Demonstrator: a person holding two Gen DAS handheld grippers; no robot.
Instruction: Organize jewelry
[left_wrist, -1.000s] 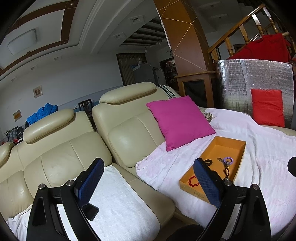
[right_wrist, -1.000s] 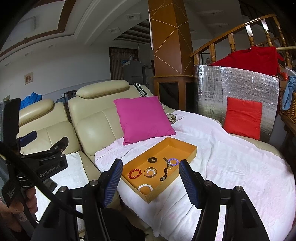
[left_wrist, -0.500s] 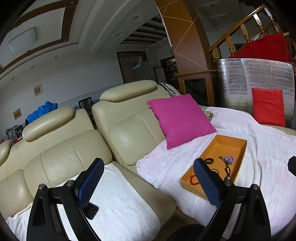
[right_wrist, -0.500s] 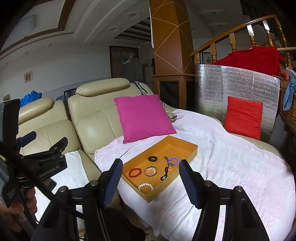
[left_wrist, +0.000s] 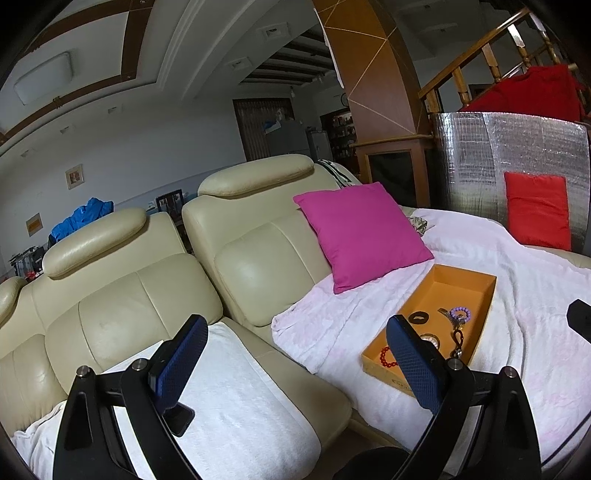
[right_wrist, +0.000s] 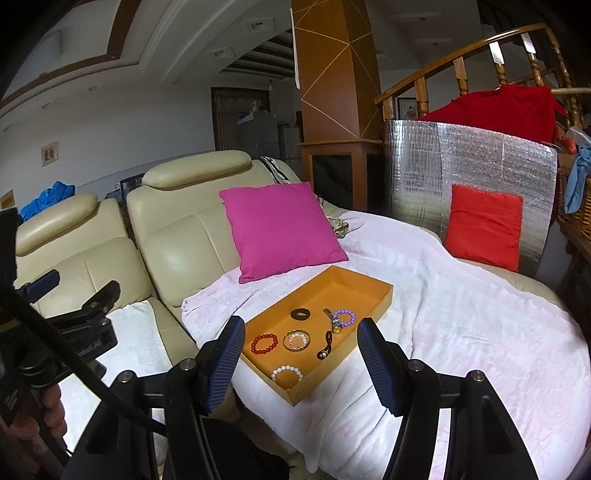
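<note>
An orange tray (right_wrist: 373, 280) lies on the white blanket and holds jewelry: a red bead bracelet (right_wrist: 264, 343), a white bead bracelet (right_wrist: 287, 373), a gold bangle (right_wrist: 296, 340), a black ring (right_wrist: 300, 314), a purple bead bracelet (right_wrist: 343, 317) and a watch (right_wrist: 335, 323). My right gripper (right_wrist: 300, 365) is open and empty, held above the tray's near end. My left gripper (left_wrist: 295, 354) is open and empty over the sofa seat, left of the tray (left_wrist: 484, 295).
A magenta cushion (right_wrist: 280, 229) leans on the cream sofa back behind the tray. A red cushion (right_wrist: 484, 225) rests against a silver foil panel (right_wrist: 472, 166) at the right. A white towel (left_wrist: 236, 398) covers the left seat. A wooden pillar (right_wrist: 332, 74) stands behind.
Both views have shifted slightly, bringing the tray a little closer and lower in frame. Both grippers stay open and empty.
</note>
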